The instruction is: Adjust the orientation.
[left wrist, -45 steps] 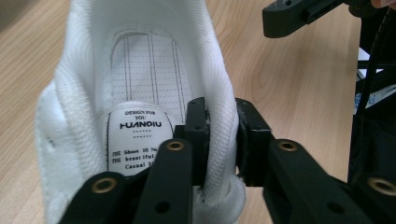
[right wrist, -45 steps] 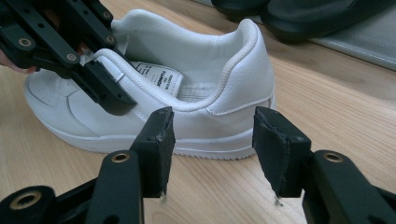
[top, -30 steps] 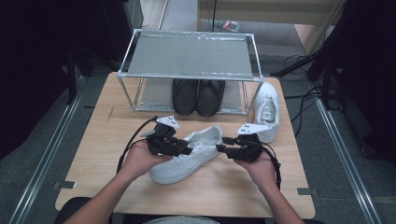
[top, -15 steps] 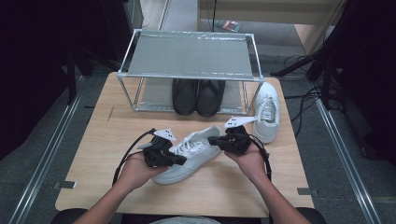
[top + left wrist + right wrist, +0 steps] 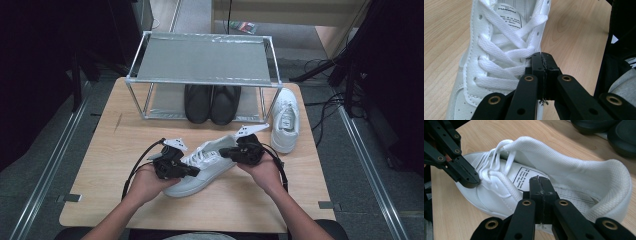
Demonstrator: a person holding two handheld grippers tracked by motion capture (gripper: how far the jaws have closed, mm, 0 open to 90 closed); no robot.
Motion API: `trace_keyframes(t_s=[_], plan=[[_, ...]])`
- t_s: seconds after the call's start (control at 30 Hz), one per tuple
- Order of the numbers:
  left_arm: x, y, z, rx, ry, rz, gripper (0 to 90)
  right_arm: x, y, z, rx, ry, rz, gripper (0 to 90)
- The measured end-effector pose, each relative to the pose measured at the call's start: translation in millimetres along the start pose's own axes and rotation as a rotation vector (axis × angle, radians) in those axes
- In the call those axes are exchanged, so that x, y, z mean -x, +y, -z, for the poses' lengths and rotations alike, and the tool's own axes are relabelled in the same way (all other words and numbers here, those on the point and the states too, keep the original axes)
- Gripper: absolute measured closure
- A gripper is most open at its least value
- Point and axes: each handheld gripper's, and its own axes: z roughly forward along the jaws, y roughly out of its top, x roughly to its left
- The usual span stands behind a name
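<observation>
- A white sneaker (image 5: 205, 167) lies slanted across the near middle of the wooden table (image 5: 100, 165), toe towards the person, heel towards the rack.
- The left tongs (image 5: 192, 171) sit over the lace area near the toe end. In the left gripper view their jaws are pressed together at the edge of the laces (image 5: 499, 62); whether a lace is pinched between them I cannot tell.
- The right tongs (image 5: 225, 153) rest at the shoe's mouth near the heel. In the right gripper view their jaws also stand closed, in front of the printed label on the tongue (image 5: 529, 176); I see nothing between them.
- The jaws of both tongs have just been closing.
- In the right gripper view the tip of the left tongs touches the lace knot.
- A metal rack (image 5: 202, 62) stands at the far side of the table, with 2 black shoes (image 5: 212, 102) side by side on the table under its shelf.
- A 2nd white sneaker (image 5: 285, 120) lies just right of the rack, well apart from the 1st.
</observation>
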Motion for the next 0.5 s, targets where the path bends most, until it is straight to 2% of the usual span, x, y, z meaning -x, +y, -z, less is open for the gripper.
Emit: trace_keyframes(t_s=[0.2, 0.33, 0.5], plan=[[-4.8, 2.4, 0.1, -0.001, 0.009, -0.006, 90.0, -1.0, -3.5, 1.2, -0.004, 0.006, -0.014, 90.0], [-10.3, 4.6, 0.4, -0.006, -0.002, -0.005, 90.0, -3.6, -6.0, 2.5, -0.008, 0.001, -0.017, 90.0], [-14.2, 9.0, 0.0, -0.013, 0.008, -0.019, 90.0, -6.1, -11.2, 6.3, -0.007, 0.008, -0.048, 90.0]])
